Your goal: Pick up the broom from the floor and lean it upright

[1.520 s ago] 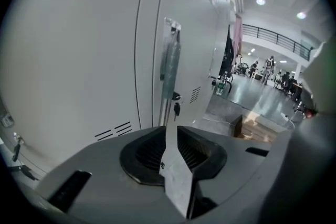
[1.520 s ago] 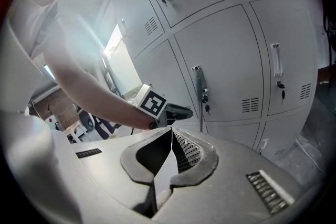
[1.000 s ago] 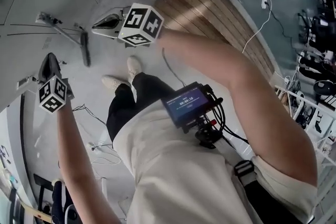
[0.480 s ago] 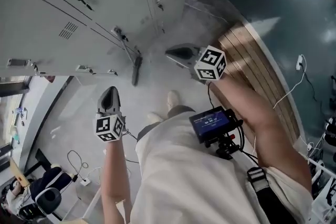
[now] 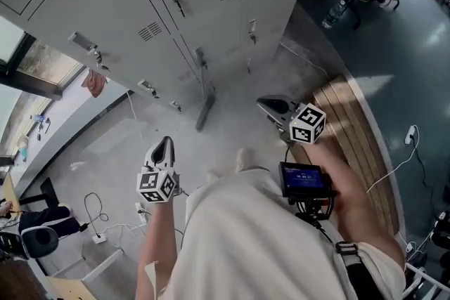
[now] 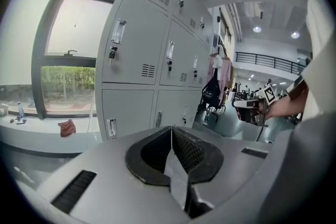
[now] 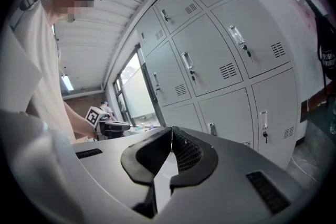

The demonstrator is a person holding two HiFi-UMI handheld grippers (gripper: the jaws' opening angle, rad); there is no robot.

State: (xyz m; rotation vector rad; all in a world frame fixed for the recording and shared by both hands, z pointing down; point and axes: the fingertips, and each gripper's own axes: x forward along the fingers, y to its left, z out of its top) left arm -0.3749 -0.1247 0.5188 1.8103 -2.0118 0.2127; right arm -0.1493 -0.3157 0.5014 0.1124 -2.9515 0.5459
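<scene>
- Compared with a second ago, both grippers have drawn back and up, away from the dark grey long-handled broom (image 5: 204, 109). The head view has also lifted and now shows more of the grey metal lockers (image 5: 140, 3).
- The broom stands close to upright without help. Its head is on the pale grey speckled floor (image 5: 126, 151) and its thin handle rests against a locker door, with neither gripper touching it.
- This suggests the leaning step is done and the hands are simply pulling clear. The only risk I can judge is the head sliding out on the smooth floor.
- The left gripper (image 5: 164, 142) is clenched with nothing in it. Its own view shows the jaws (image 6: 171, 129) meeting edge to edge, with only lockers and a window beyond.
- The right gripper (image 5: 266, 105) is also closed and empty. Its view shows the jaws (image 7: 171, 132) pressed together and aimed at the locker row.
- Both forearms are bent in close to the body. The left gripper sits lower in the head view, well apart from the broom, while the right is nearer to it but clearly off to one side.
</scene>
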